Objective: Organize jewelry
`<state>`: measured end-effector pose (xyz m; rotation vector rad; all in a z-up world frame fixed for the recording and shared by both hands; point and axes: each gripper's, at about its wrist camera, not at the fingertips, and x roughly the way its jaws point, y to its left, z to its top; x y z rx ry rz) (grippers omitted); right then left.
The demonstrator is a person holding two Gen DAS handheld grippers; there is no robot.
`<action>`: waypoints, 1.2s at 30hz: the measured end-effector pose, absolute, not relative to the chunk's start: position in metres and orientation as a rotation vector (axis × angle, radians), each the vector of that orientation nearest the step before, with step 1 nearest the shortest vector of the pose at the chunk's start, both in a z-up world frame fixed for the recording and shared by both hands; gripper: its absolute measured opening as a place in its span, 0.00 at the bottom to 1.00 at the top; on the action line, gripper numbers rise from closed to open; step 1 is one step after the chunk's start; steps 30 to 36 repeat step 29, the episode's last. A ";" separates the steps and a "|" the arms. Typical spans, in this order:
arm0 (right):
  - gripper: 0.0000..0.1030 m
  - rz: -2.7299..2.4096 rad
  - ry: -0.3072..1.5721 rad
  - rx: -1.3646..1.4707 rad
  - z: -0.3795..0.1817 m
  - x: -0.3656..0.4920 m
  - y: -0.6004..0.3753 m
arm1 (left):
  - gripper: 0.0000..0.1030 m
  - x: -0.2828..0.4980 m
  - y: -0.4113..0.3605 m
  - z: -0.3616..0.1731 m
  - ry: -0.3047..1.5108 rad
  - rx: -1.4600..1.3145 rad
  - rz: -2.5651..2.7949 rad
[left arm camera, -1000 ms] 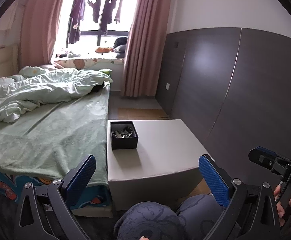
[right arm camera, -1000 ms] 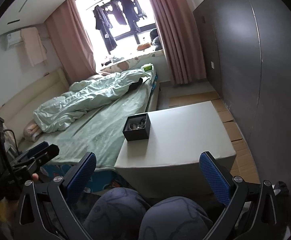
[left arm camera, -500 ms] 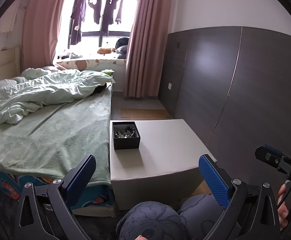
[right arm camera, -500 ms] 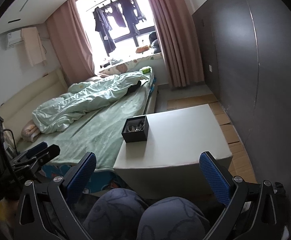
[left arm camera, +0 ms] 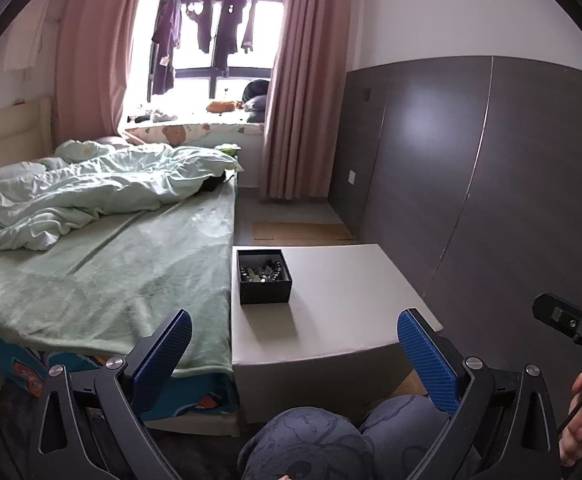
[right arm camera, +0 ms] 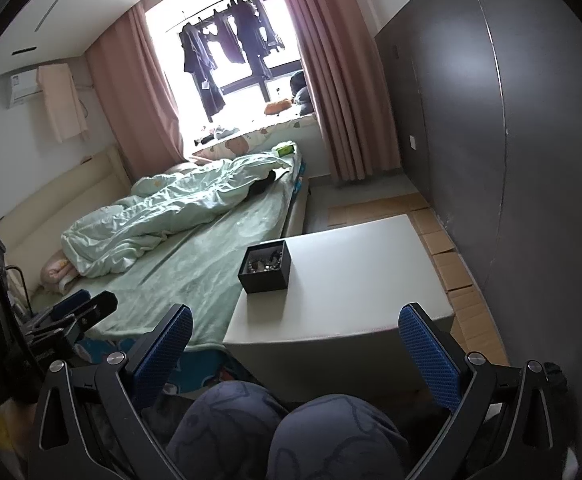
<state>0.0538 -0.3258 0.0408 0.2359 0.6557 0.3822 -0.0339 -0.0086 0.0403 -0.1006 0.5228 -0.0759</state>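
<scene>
Box: black box [left arm camera: 264, 277] sat open on the white table [left arm camera: 351, 300], at the corner next to the bed [left arm camera: 111, 272]; no lid seen.
Jewelry: beads [left arm camera: 263, 272] lay heaped inside the box; right view showed the same pile [right arm camera: 265, 263]. Nothing lay loose on the tabletop.
Left gripper [left arm camera: 291, 348]: jaws spread wide, empty, held low over the person's knees [left arm camera: 311, 440], well short of the table.
Right gripper [right arm camera: 295, 344]: likewise spread wide, empty, same low station.
Change over the last second: both views drifted slightly, the box sliding a little right in the left view and the right view tilting; neither gripper closed on the table, and the jaws kept the same spread.
Meaning: a small re-aim only. Jewelry all in the box fitted either a sort yet to come or one finished.
</scene>
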 end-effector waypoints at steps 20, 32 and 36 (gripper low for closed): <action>1.00 0.390 0.640 0.237 0.048 0.048 -0.326 | 1.00 -0.042 -0.007 0.043 0.510 -0.106 -0.080; 1.00 0.394 0.655 0.247 0.044 0.057 -0.329 | 1.00 -0.036 -0.016 0.042 0.515 -0.086 -0.107; 1.00 0.394 0.655 0.247 0.044 0.057 -0.329 | 1.00 -0.036 -0.016 0.042 0.515 -0.086 -0.107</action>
